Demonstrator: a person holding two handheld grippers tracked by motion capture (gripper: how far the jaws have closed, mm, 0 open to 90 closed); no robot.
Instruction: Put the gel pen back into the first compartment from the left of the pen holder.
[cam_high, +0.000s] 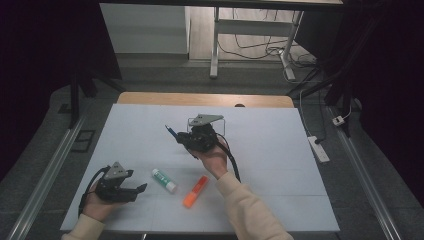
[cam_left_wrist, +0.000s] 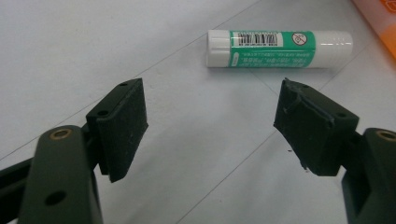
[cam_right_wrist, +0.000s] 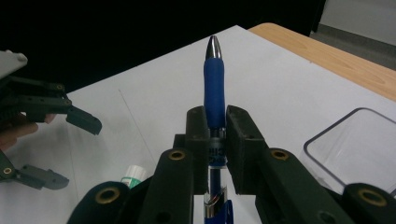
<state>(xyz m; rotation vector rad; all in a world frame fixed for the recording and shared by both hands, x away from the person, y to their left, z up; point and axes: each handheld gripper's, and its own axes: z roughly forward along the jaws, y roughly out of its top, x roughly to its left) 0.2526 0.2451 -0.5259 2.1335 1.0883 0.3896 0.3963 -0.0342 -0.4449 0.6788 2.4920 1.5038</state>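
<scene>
Clamping a blue pen (cam_right_wrist: 214, 88) with silver tip, the right gripper (cam_right_wrist: 215, 122) holds it; left gripper (cam_left_wrist: 210, 123) gapes.

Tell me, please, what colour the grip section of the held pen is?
Blue, on the pen; it shows best in the right gripper view.
</scene>
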